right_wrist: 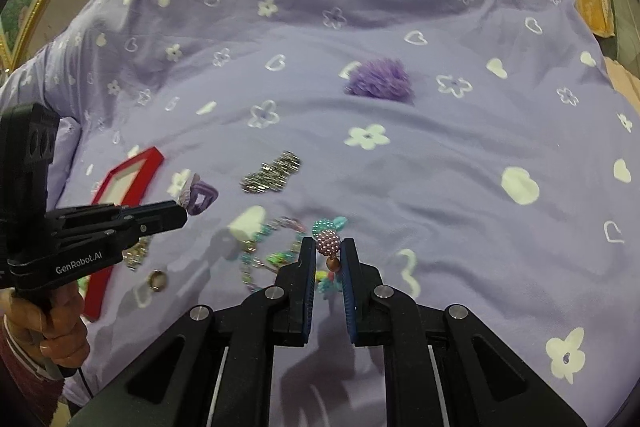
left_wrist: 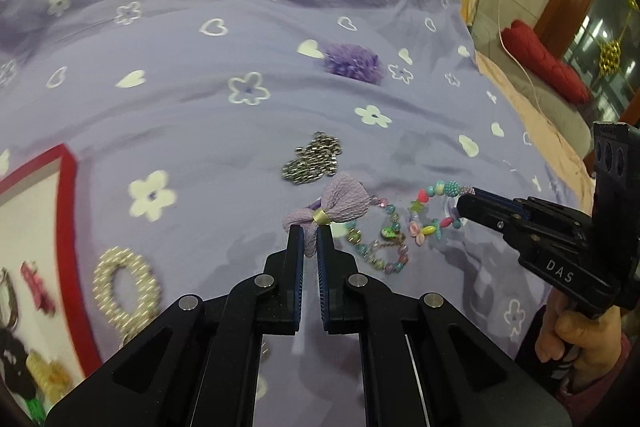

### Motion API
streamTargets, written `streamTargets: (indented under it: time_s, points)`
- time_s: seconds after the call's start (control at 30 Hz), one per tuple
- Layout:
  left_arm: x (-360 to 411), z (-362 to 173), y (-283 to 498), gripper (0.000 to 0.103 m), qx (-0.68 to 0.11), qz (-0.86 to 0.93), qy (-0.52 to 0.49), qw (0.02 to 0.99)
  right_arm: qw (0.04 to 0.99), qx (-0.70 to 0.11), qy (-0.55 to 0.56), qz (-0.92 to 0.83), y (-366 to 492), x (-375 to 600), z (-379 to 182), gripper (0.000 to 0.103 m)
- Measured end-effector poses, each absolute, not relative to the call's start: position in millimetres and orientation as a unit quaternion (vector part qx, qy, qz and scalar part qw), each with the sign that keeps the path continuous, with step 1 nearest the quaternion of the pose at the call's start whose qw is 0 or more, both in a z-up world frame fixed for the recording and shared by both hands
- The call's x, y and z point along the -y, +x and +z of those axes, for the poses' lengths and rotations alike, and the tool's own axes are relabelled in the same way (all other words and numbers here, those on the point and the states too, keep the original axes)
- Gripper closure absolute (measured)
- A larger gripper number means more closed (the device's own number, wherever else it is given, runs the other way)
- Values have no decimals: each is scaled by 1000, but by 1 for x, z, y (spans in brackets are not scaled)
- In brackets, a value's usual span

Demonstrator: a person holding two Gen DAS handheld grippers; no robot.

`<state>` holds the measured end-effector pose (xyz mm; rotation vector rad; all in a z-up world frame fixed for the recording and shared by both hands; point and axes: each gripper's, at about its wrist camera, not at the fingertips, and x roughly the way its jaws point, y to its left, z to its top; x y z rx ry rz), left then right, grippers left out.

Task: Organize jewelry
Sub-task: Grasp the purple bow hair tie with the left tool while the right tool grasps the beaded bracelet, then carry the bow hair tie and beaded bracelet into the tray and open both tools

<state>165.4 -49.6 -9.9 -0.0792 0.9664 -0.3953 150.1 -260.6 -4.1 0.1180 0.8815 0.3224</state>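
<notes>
Left gripper (left_wrist: 310,235): fingers closed on a lilac fabric bow (left_wrist: 326,209), pinched at one lobe just beside its gold band. The bow's hair-tie loop shows purple behind it.

Right gripper (right_wrist: 327,247): fingers clamped on the pink pearl-cluster bead of a pastel bracelet (right_wrist: 328,242); a small brown bead hangs below it between the pads, a teal cluster bead sits just beyond. In the left view this bracelet (left_wrist: 434,211) curves out from the right fingertips, with star and flower charms.

Second bracelet (left_wrist: 378,247): glassy multicoloured beads, lying on the bedspread between bow and pastel bracelet, touching or nearly touching both.

Pearl ring (left_wrist: 126,287): oval, on the spread just beside the tray's red edge.

Tray (left_wrist: 72,227): red rim, white floor, at left; holds small pieces, blurred, one pink, one black, one yellow.

Small metal ring (right_wrist: 157,279): on the spread near the tray, seen from the right view.

Silver chain (left_wrist: 314,163): heaped, just beyond the bow.

Purple pom-pom (left_wrist: 352,61): farther out, well apart from the rest.

Bedspread (left_wrist: 200,107): lilac, white flowers and hearts, under everything.
</notes>
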Motion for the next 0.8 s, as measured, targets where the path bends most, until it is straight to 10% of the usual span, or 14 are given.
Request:
streamTargets:
  time_s: [0.8]
  points:
    - [-98, 3, 109, 97, -443, -73, -108, 887, 867, -400, 31, 295, 137, 113, 28, 91]
